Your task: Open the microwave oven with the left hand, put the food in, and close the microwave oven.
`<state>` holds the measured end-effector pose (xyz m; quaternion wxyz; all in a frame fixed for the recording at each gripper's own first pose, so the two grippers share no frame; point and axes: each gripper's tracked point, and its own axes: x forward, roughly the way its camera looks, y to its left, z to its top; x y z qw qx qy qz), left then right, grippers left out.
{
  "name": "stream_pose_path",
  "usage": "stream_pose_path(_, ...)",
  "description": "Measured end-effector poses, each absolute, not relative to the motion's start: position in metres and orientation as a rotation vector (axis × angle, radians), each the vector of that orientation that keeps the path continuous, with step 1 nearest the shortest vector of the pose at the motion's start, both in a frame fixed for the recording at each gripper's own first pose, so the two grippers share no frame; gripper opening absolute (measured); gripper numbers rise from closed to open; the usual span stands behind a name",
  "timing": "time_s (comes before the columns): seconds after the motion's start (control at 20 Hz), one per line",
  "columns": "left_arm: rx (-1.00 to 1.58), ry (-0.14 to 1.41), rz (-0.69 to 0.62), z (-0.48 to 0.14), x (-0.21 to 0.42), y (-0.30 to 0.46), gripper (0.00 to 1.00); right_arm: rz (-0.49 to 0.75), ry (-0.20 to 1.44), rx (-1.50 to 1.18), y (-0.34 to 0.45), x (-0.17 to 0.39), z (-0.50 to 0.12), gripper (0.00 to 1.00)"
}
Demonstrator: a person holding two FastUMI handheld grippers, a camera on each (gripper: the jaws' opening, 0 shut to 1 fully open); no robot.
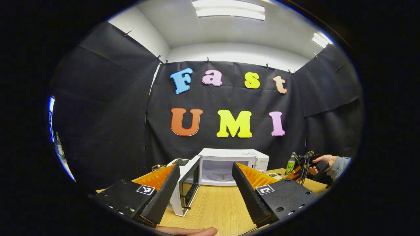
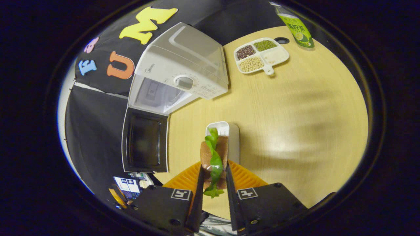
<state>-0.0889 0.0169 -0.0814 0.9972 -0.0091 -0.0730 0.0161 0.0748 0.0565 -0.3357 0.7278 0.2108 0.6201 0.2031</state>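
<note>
The microwave (image 1: 229,165) stands at the far side of the table (image 1: 216,203) with its door (image 1: 187,186) swung wide to the left, so the cavity is bare and ready to take the food. The left gripper (image 1: 205,188) hangs in front of it with its fingers spread wide and nothing between them — probably kept clear so the door stays free for closing.

In the right gripper view, the right gripper (image 2: 213,183) is clamped on the sandwich (image 2: 214,157), both fingers pressing its sides, a lettuce leaf trailing out between them. It is held above a small white tray (image 2: 229,137) on the table. The microwave (image 2: 183,72) lies farther off and to the left of the sandwich, well apart, its door (image 2: 144,144) open toward the gripper. A divided dish (image 2: 261,55) of beans and a bottle (image 2: 295,28) sit far right, out of the way.
</note>
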Motion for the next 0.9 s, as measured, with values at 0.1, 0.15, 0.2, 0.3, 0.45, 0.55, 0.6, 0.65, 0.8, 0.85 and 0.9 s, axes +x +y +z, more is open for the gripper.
stream_pose_path(0.1,-0.037,-0.128,0.039,-0.087,-0.093,0.024,0.95,0.451,1.354,0.443,0.059,0.068,-0.325,0.27)
stream_pose_path(0.15,-0.045,-0.124,0.044,-0.088,-0.095,0.028,0.95,0.452,1.348,0.435,0.061,0.065,-0.320,0.27)
stream_pose_path(0.2,-0.052,-0.120,0.048,-0.089,-0.099,0.031,0.95,0.457,1.335,0.415,0.061,0.061,-0.313,0.35)
stream_pose_path(0.3,-0.070,-0.128,0.054,-0.087,-0.107,0.038,0.95,0.463,1.302,0.369,0.062,0.055,-0.299,0.27)
stream_pose_path(0.45,-0.102,-0.148,0.046,-0.081,-0.117,0.045,0.95,0.487,1.258,0.290,0.070,0.041,-0.279,0.27)
stream_pose_path(0.55,-0.117,-0.141,0.046,-0.087,-0.120,0.049,0.95,0.504,1.219,0.211,0.075,0.030,-0.268,0.27)
stream_pose_path(0.6,-0.119,-0.140,0.053,-0.088,-0.121,0.055,0.95,0.514,1.195,0.166,0.081,0.024,-0.264,0.27)
stream_pose_path(0.65,-0.120,-0.130,0.065,-0.091,-0.122,0.060,0.95,0.522,1.167,0.123,0.087,0.021,-0.259,0.27)
stream_pose_path(0.8,-0.110,-0.104,0.111,-0.098,-0.125,0.077,0.95,0.543,1.083,0.004,0.111,0.006,-0.249,0.35)
stream_pose_path(0.85,-0.093,-0.102,0.135,-0.101,-0.127,0.084,1.00,0.553,1.058,-0.043,0.120,0.001,-0.247,0.35)
stream_pose_path(0.9,-0.080,-0.099,0.157,-0.102,-0.129,0.093,0.95,0.565,1.032,-0.100,0.130,-0.004,-0.248,0.35)
